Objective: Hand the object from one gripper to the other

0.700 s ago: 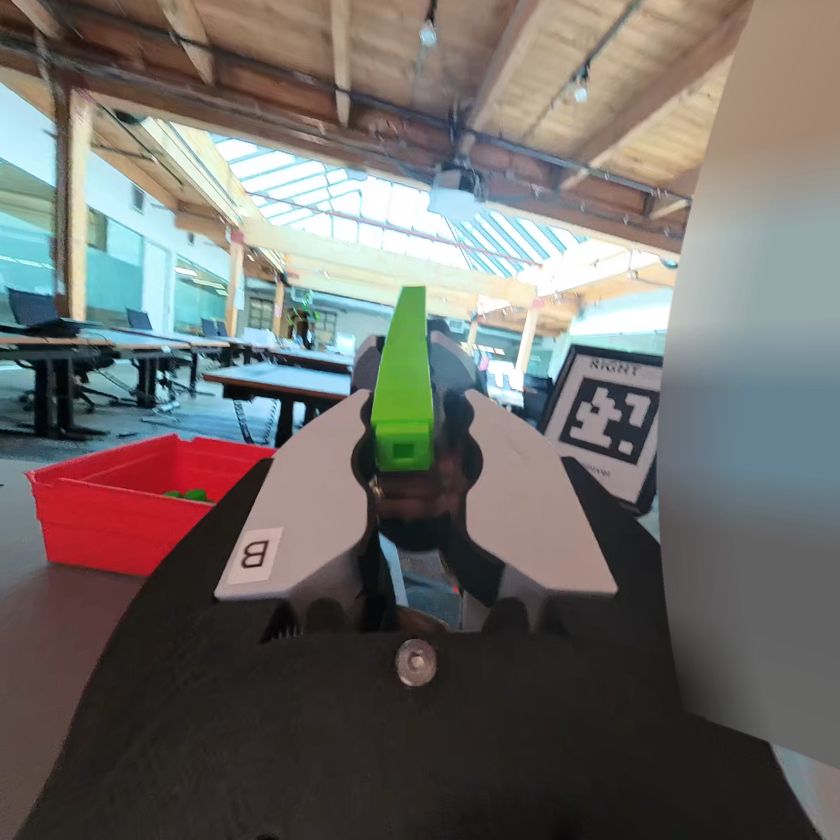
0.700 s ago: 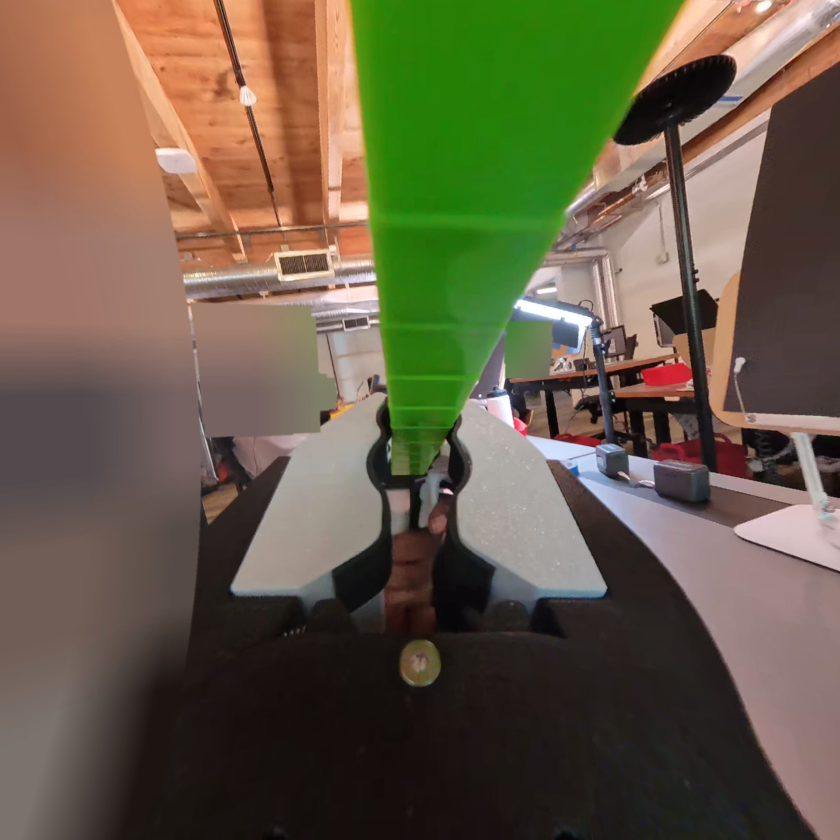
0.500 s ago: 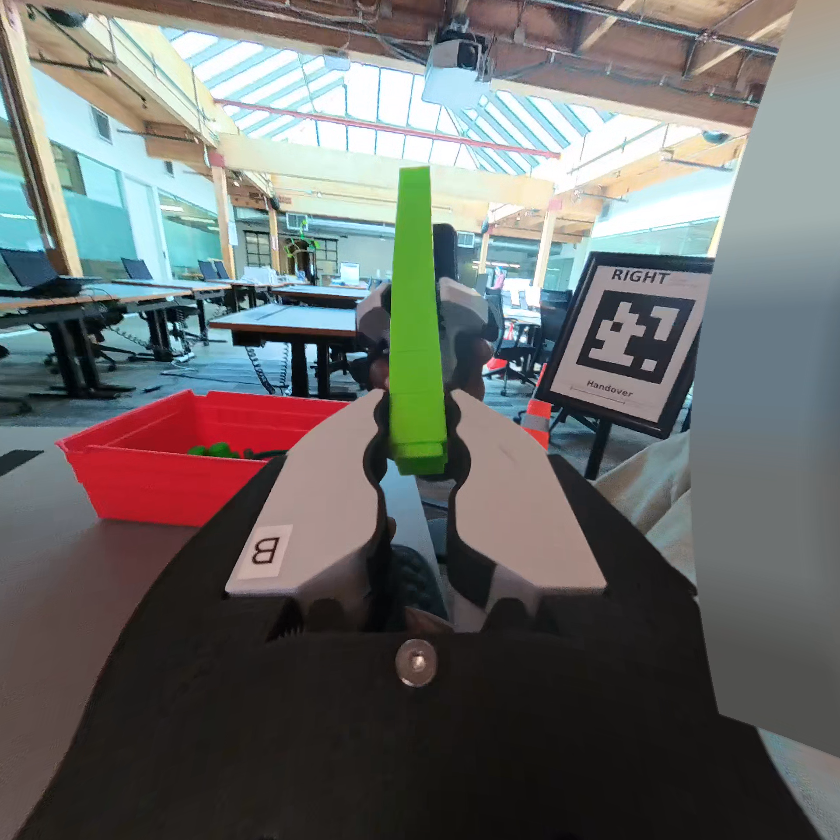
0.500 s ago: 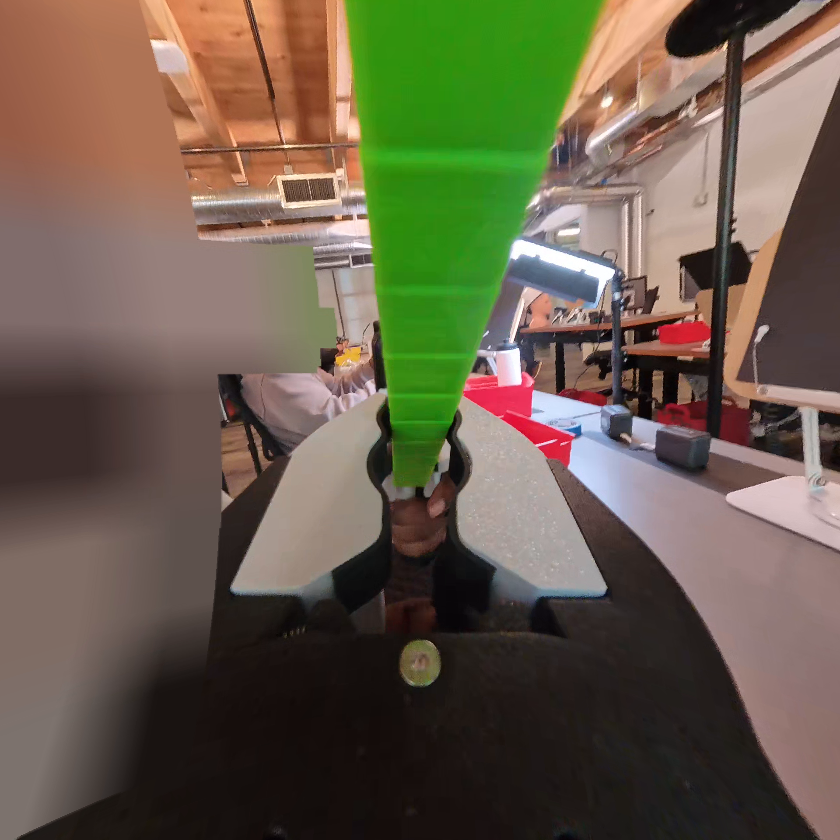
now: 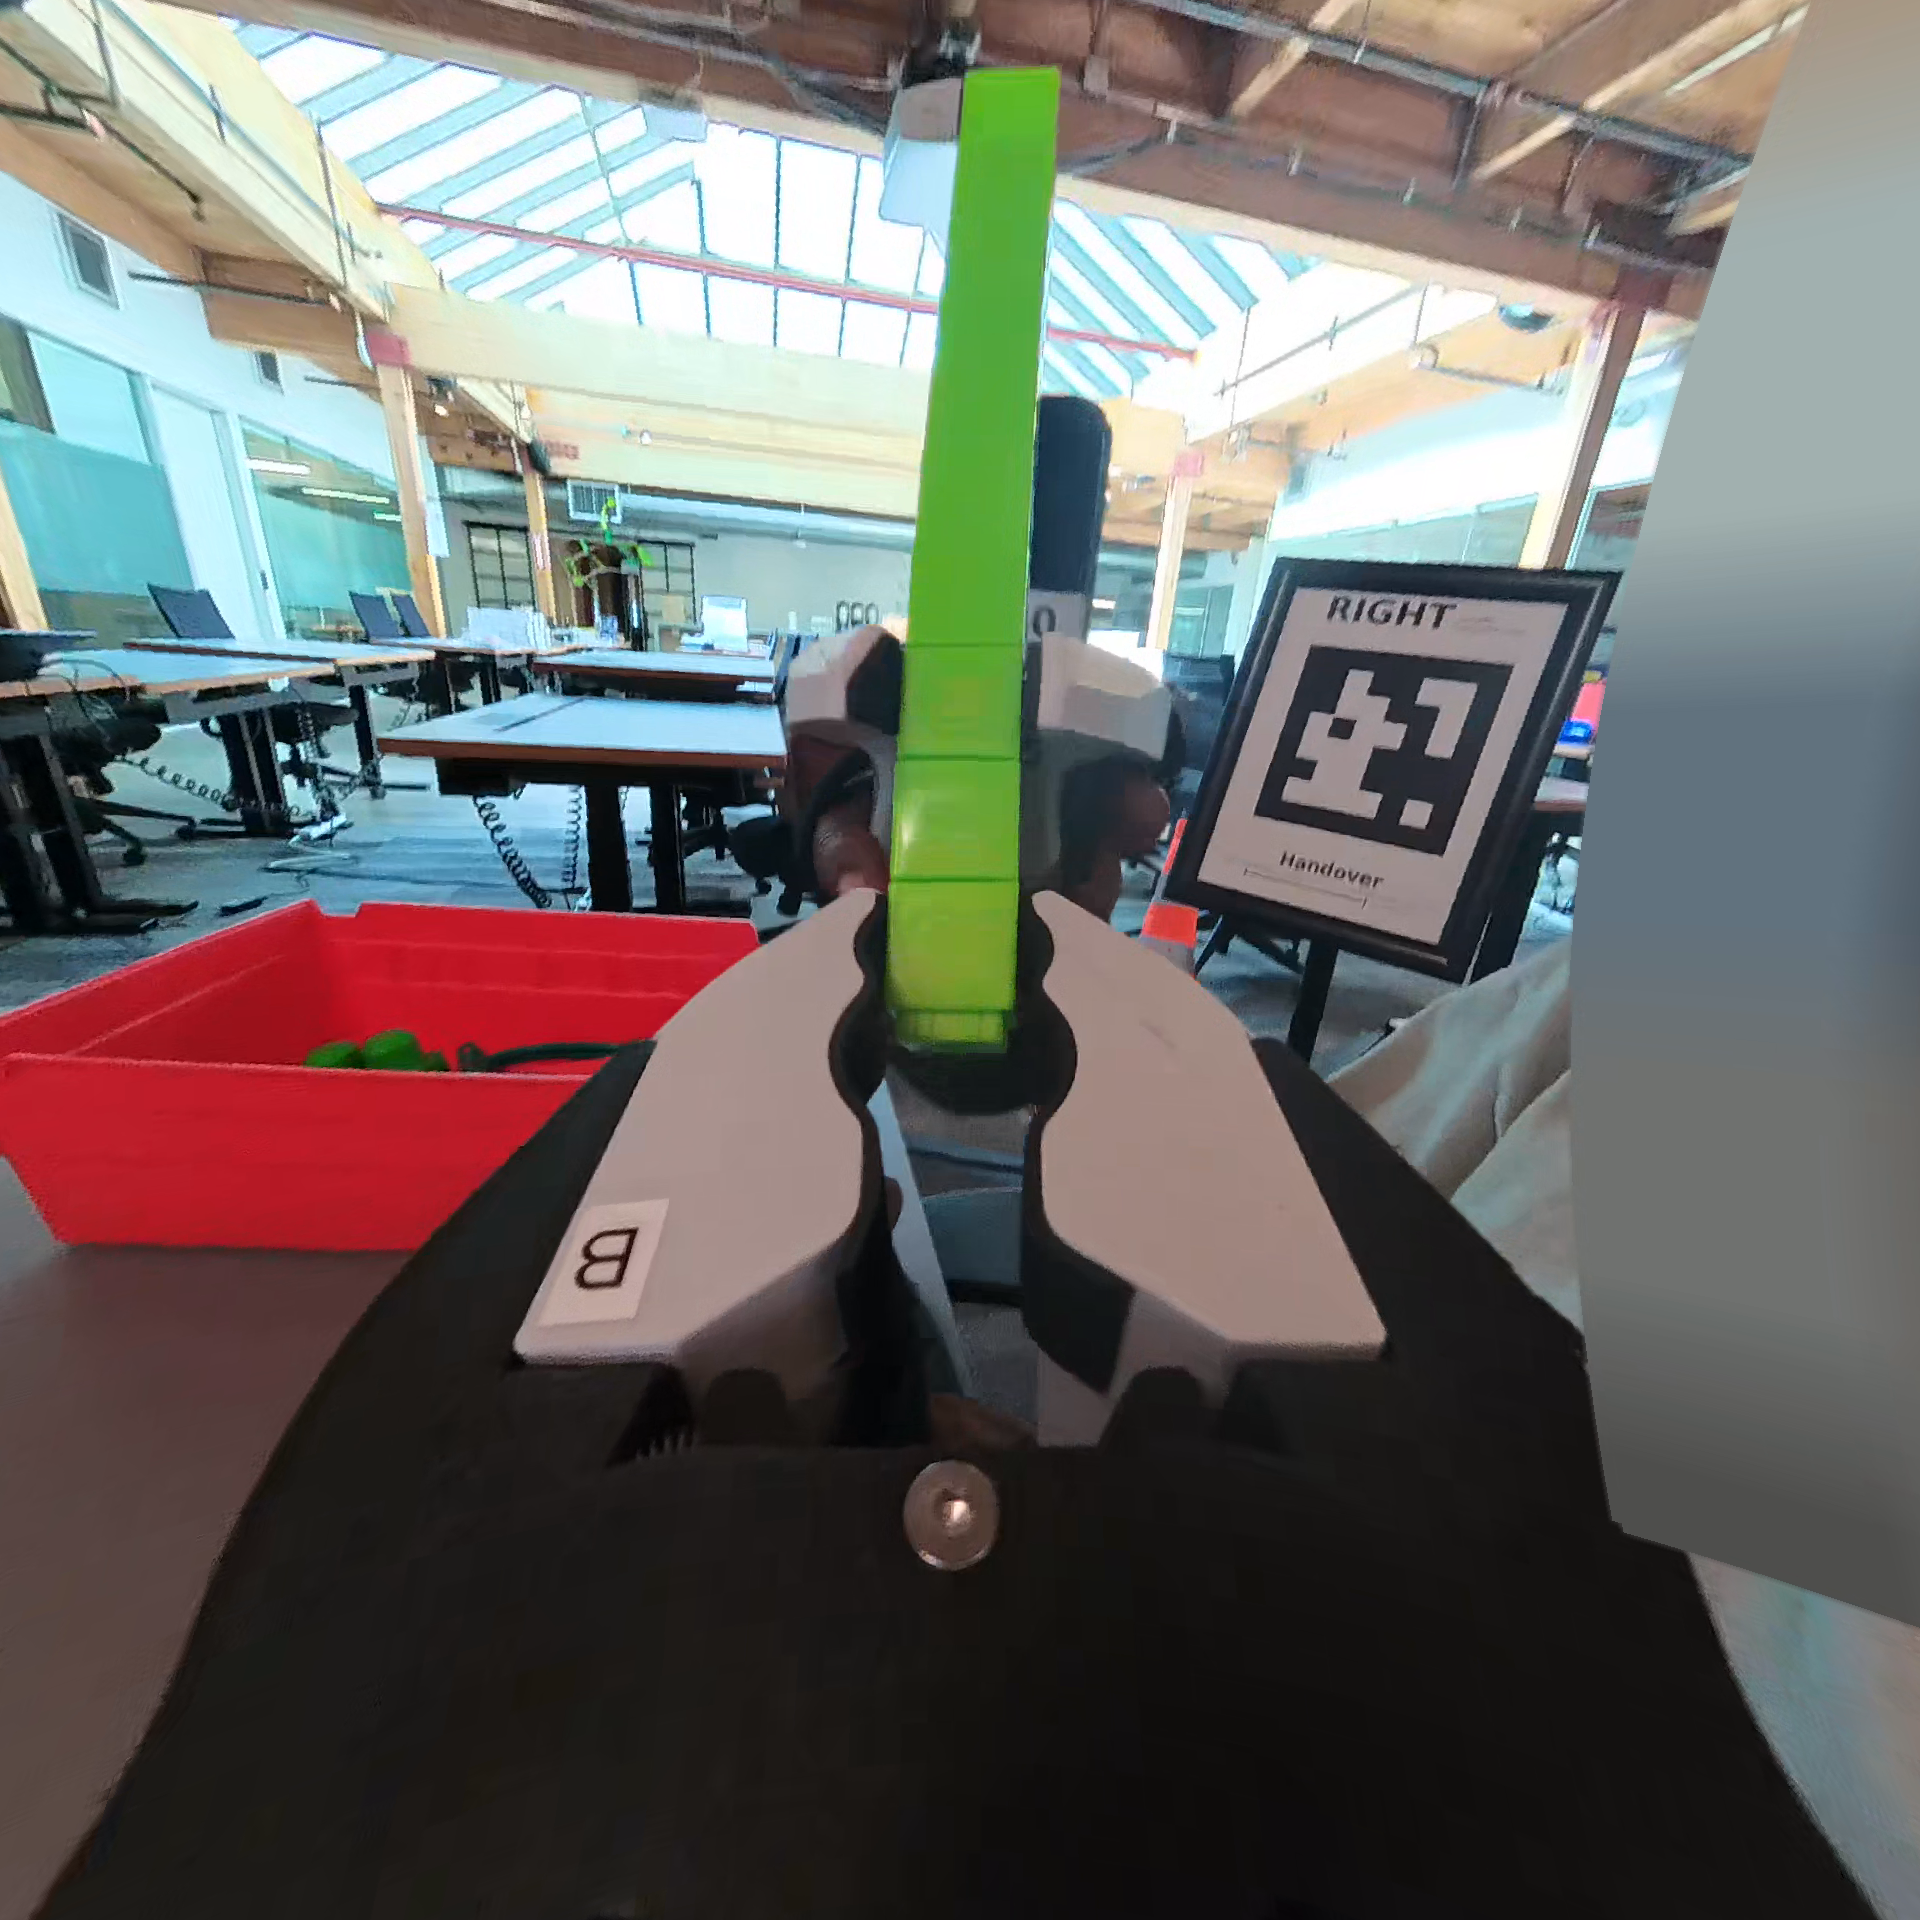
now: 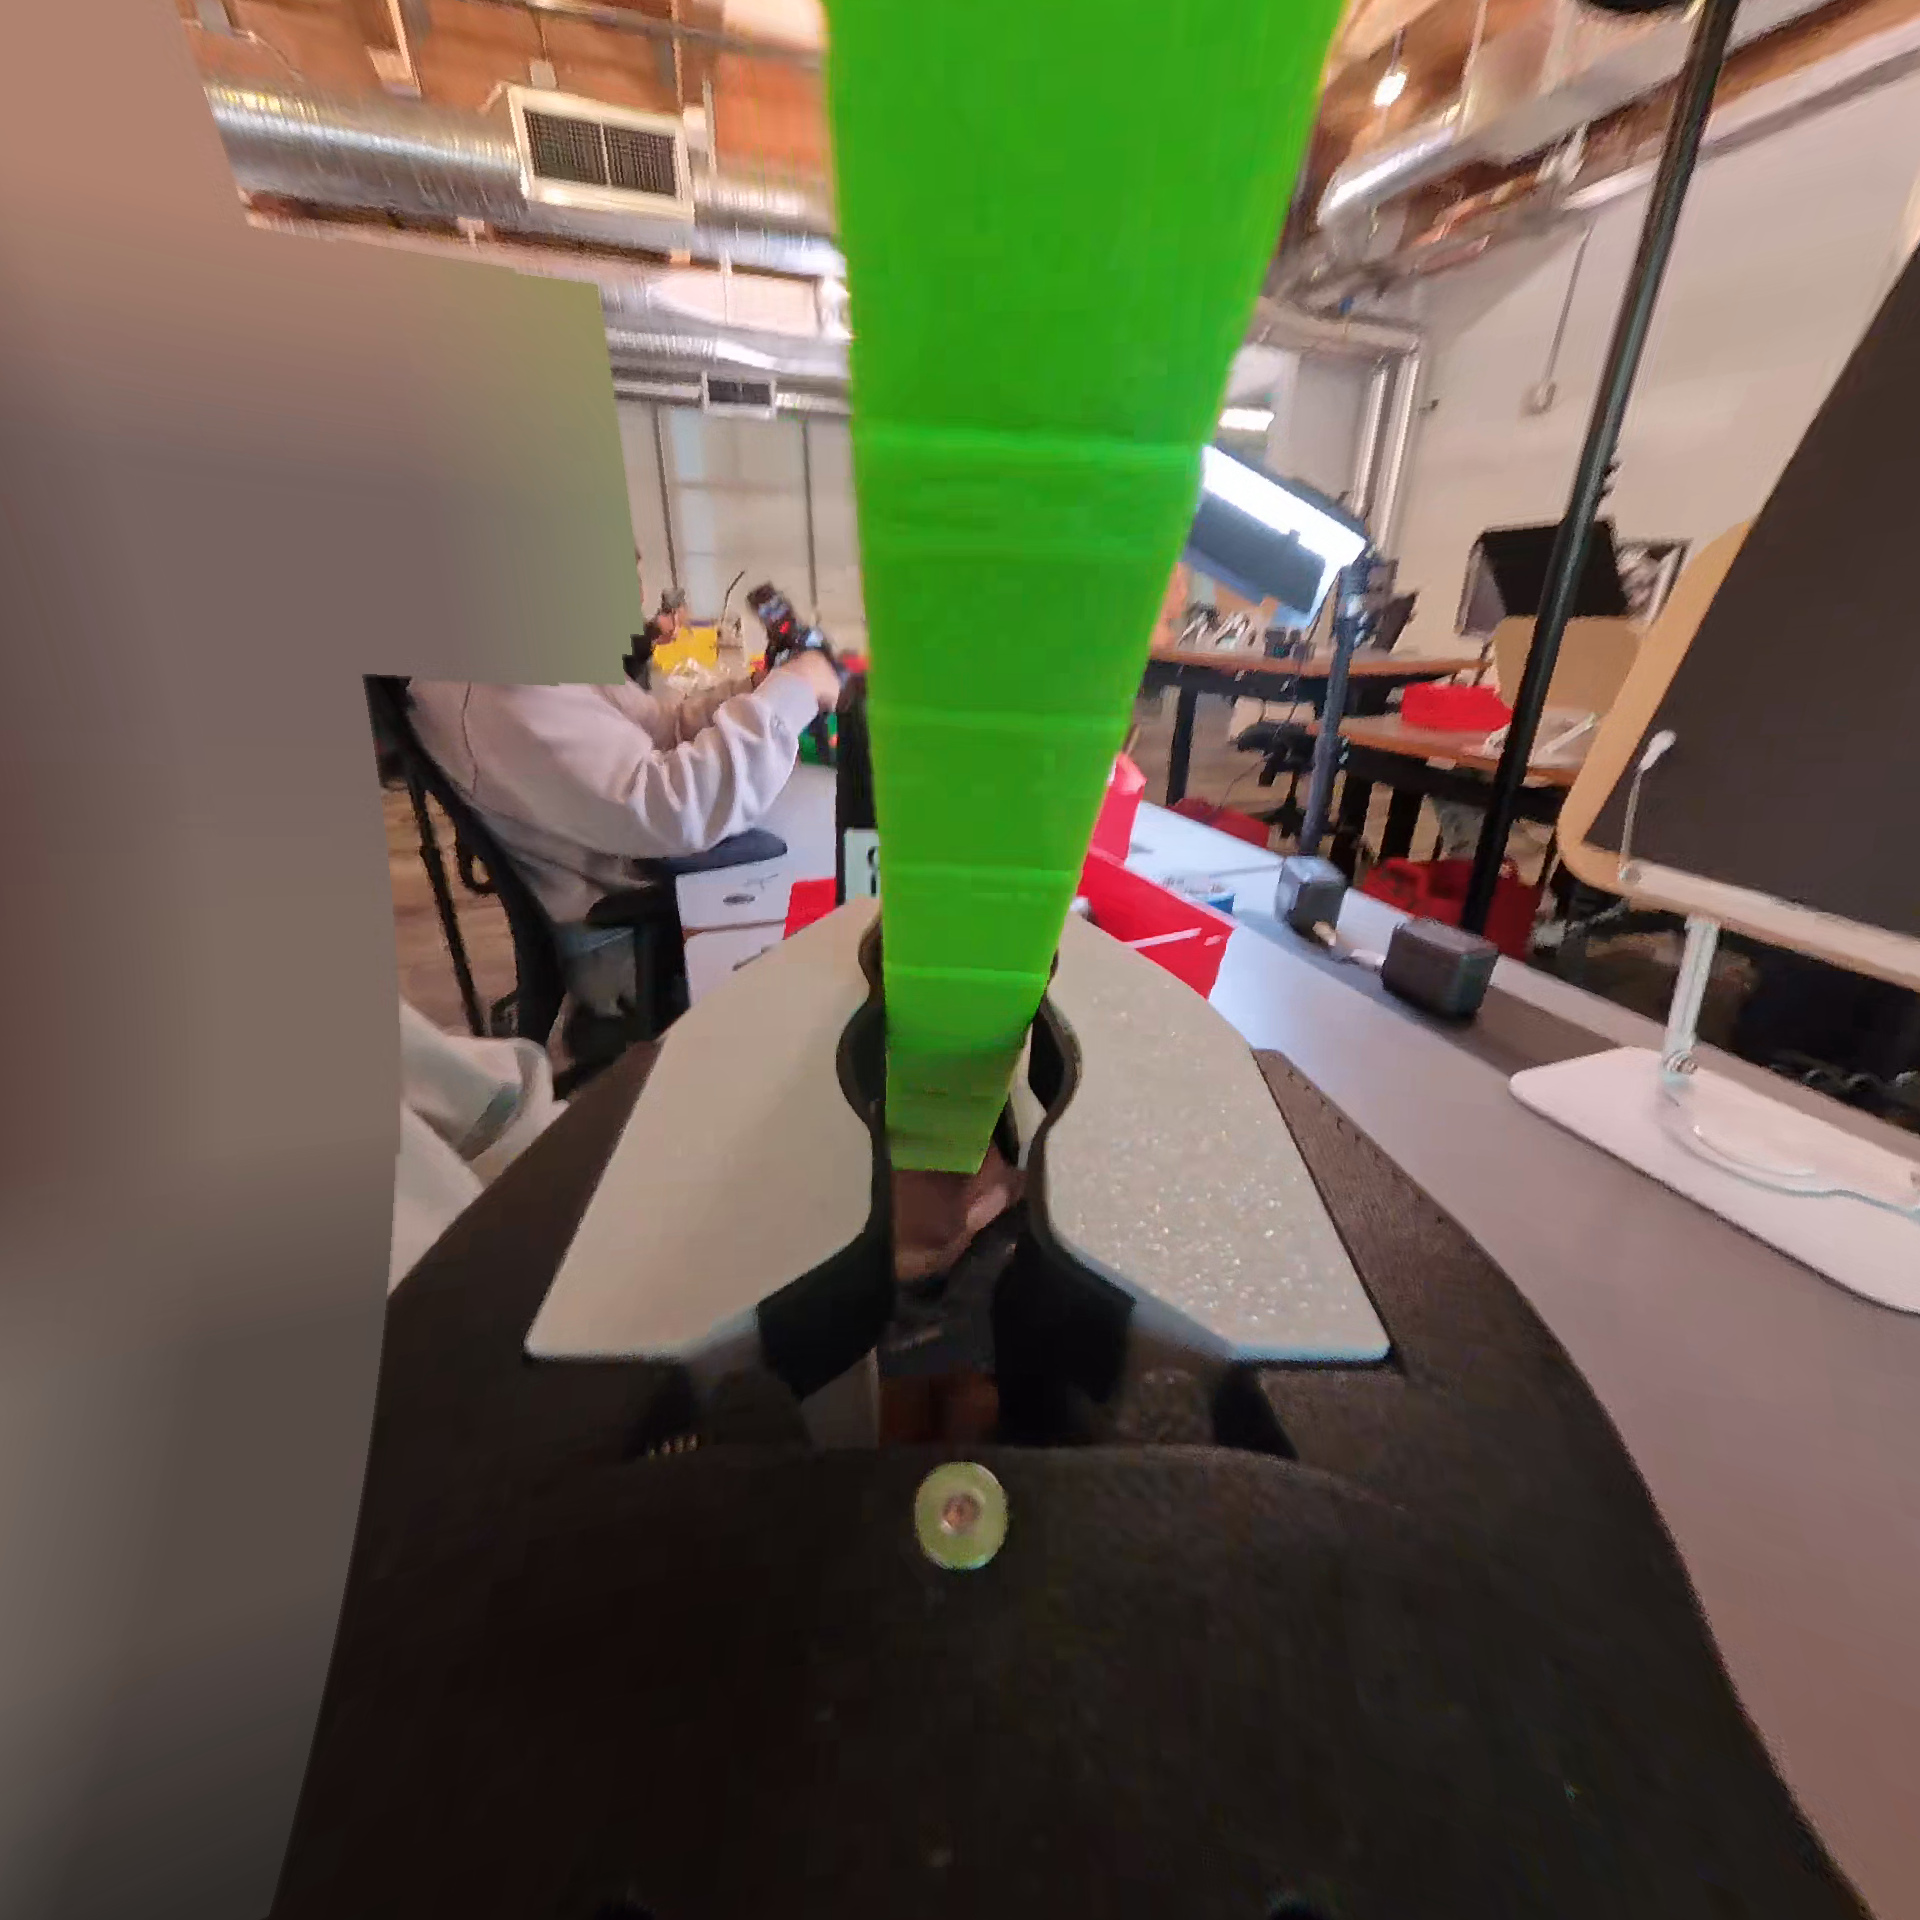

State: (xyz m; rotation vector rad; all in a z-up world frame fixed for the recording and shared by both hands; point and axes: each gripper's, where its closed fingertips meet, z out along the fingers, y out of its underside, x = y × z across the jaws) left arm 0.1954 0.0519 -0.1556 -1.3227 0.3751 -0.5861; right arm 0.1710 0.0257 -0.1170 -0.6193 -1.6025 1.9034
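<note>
A long bright green bar (image 5: 977,520) of joined blocks stands nearly upright. My left gripper (image 5: 953,914) is closed around its lower end, with the fingertips on either side. Behind it the right gripper (image 5: 971,707) clasps the bar around its middle, held by a hand. In the right wrist view the bar (image 6: 1039,520) runs up from between the fingers, towards the camera. My right gripper (image 6: 961,966) is shut on it.
A red bin (image 5: 208,1122) with green pieces sits on the grey table (image 5: 156,1403) at left. A framed marker sign (image 5: 1382,748) stands at right. In the right wrist view a white stand base (image 6: 1714,1132), a black pole (image 6: 1590,468) and a seated person (image 6: 623,779) show. Some 4 cm of space lies between my two pairs of fingers.
My left gripper's fingers have closed in around the bar's lower end. Both views have tilted down, and the bar now stands taller and more upright in the left view.
</note>
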